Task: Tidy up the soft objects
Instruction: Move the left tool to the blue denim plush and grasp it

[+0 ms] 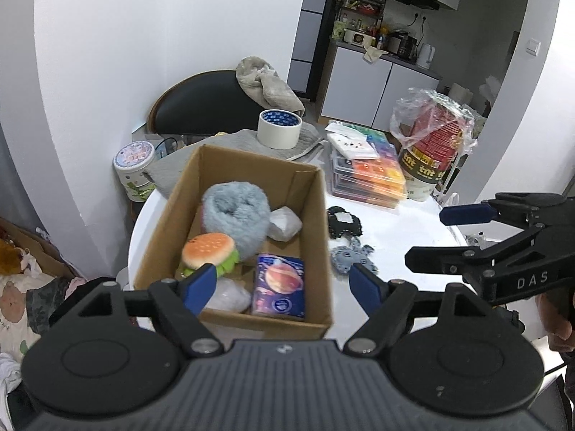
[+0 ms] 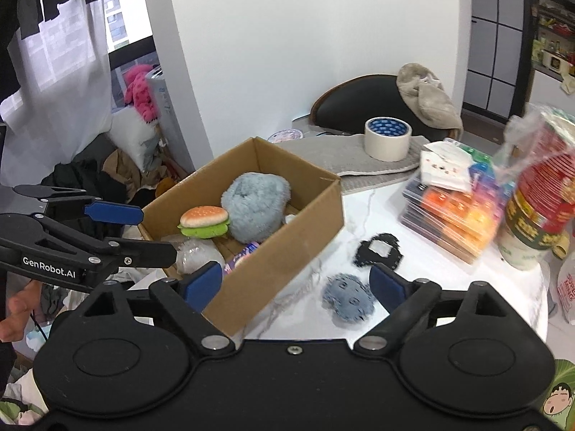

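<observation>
1. Two tongs are seen, both spread apart and holding nothing: the left tongs point(image 1: 284, 283) and the right tongs point(image 2: 294, 282).
2. One cardboard box point(image 1: 169, 212) is set on the white desk point(image 1: 391, 230), directly ahead of the left tongs and ahead-left of the right tongs.
3. Inside the box are counted one fluffy blue-grey plush point(image 1: 237, 215), one burger plush point(image 1: 210, 251), one planet-printed packet point(image 1: 278, 285) and two clear-wrapped bundles point(image 1: 285, 222).
4. Outside the box, on the desk, two soft pieces are found: one small blue-grey plush point(image 2: 346, 300) between the right tongs' fingers, and one black knitted piece point(image 2: 377, 249) just beyond it.
5. One tape roll point(image 1: 279, 128) stands farther ahead on a grey cloth point(image 1: 305, 140).
</observation>
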Demonstrator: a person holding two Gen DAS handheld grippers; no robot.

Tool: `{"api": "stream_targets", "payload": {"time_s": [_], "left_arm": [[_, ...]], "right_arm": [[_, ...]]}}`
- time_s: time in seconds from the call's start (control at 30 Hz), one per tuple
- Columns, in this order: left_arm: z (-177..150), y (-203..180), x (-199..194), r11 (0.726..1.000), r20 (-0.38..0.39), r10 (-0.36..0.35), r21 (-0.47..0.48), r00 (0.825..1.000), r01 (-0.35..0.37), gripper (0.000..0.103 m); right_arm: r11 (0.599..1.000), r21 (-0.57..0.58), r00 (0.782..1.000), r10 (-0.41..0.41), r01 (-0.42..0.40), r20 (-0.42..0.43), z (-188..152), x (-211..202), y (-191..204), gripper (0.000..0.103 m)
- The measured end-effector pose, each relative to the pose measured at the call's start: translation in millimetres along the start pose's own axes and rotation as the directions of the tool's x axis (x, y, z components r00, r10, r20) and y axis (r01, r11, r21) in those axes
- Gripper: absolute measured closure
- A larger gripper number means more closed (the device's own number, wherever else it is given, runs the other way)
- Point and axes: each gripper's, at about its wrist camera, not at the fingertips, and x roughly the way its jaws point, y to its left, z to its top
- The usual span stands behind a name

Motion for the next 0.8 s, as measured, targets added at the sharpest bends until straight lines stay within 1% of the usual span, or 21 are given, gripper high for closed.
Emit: {"api": "stream_targets", "payload": {"time_s": [0.13, 0.17, 0.2, 0.27, 0.53, 0.7, 0.8], "left_arm": [[-7.5, -16.8, -6.0, 1.0, 0.019, 0.002, 0.003, 1.0, -0.002, 0.022], [-9.9, -21.5, -7.2, 1.0, 0.023, 0.001, 0.003, 1.0, -0.001, 0.022], [-12.1, -25.8, -7.9, 1.0, 0.025, 0.001, 0.004, 1.0, -0.001, 0.022], [-16.6, -34.3, -9.1, 1.0, 0.032, 0.001, 0.005, 0.999, -0.001, 0.022], [-38.9, -69.3, -14.8, 1.0, 0.063, -0.01, 0.0, 0.998, 0.01, 0.022], [-53.6, -90.2, -17.9, 1.0, 0.075, -0.004, 0.004, 0.997, 0.003, 0.022], [-61.7, -102.9, -15.5, 1.0, 0.087, 0.012, 0.005, 0.996, -0.012, 0.022]], "right_arm": [[1.0, 0.016, 1.0, -0.01, 0.01, 0.02, -13.4, -12.8, -8.9, 0.009], [1.0, 0.019, 1.0, -0.012, 0.011, 0.025, -16.5, -16.1, -11.4, 0.008], [1.0, 0.023, 0.999, -0.014, 0.013, 0.032, -19.9, -19.4, -14.1, 0.004], [0.999, 0.033, 0.998, -0.024, 0.022, 0.05, -27.0, -26.1, -19.4, 0.001], [0.997, 0.065, 0.996, -0.044, 0.039, 0.075, -53.0, -46.3, -36.1, 0.0], [0.997, 0.071, 0.995, -0.048, 0.042, 0.089, -70.5, -57.0, -44.2, 0.0], [0.996, 0.082, 0.994, -0.044, 0.036, 0.097, -80.8, -60.9, -50.2, 0.0]]}}
